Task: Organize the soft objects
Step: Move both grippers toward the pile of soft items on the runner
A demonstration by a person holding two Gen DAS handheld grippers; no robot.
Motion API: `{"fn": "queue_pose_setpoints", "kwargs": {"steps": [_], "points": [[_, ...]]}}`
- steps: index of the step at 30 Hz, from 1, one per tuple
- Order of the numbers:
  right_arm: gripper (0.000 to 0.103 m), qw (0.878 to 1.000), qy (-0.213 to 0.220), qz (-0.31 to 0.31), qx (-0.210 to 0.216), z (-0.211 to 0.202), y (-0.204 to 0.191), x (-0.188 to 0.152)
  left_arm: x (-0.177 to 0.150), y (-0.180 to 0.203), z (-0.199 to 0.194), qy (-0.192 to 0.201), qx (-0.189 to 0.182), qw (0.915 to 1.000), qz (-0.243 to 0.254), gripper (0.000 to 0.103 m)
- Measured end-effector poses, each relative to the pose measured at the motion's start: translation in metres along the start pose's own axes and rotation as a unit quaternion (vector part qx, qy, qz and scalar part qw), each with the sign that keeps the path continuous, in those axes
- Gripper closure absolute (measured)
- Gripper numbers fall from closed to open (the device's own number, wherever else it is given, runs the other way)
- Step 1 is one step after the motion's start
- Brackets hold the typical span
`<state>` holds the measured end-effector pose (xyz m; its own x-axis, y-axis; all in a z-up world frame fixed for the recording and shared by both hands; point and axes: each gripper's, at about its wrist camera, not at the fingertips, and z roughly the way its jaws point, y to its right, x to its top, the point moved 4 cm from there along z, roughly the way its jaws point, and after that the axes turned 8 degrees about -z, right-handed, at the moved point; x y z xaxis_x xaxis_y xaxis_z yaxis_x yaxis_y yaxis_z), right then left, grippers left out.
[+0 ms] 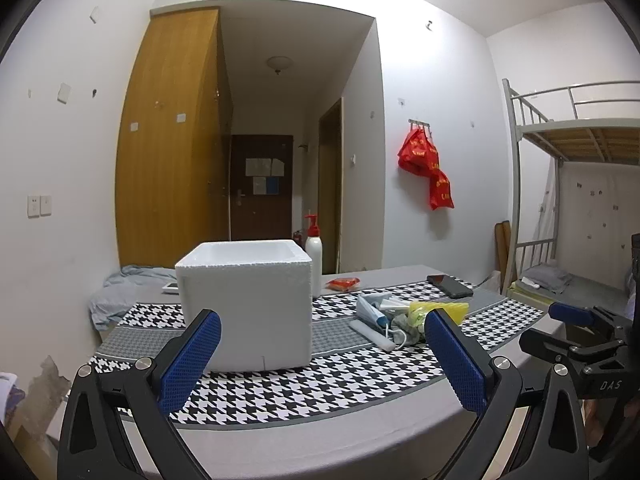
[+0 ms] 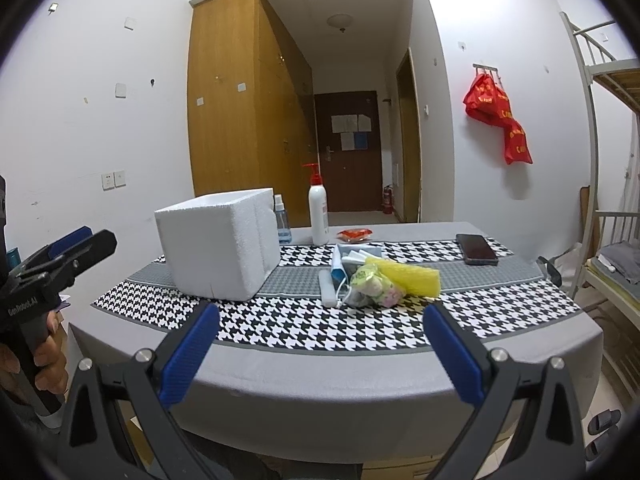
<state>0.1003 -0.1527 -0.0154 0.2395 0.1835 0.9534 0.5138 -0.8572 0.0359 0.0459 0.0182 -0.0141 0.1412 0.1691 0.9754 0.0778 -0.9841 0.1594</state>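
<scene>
A: Both claws spread and empty?

B: Yes. My left gripper (image 1: 322,354) hangs wide before the foam box (image 1: 245,304); my right gripper (image 2: 320,350) is wide too, short of the table (image 2: 360,376) edge, facing the pile. I judge nothing is sorted yet.

A: Where are the soft things?

B: Heaped just right of the box on the checked runner (image 2: 320,324), likely for easy transfer: one yellow sponge (image 2: 408,274), one floral bundle (image 2: 376,284), one foam strip (image 2: 327,288). Beyond stand two bottles; one phone (image 2: 476,249) lies apart.
</scene>
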Motion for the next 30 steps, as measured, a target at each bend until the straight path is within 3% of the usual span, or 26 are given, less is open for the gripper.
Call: {"fn": "queue_pose_setpoints", "kwargs": {"steps": [30], "points": [[0.000, 1.000, -0.004, -0.009, 0.005, 0.033, 0.030, 0.039, 0.024, 0.027, 0.056, -0.037, 0.001, 0.9993, 0.007, 0.001]]}}
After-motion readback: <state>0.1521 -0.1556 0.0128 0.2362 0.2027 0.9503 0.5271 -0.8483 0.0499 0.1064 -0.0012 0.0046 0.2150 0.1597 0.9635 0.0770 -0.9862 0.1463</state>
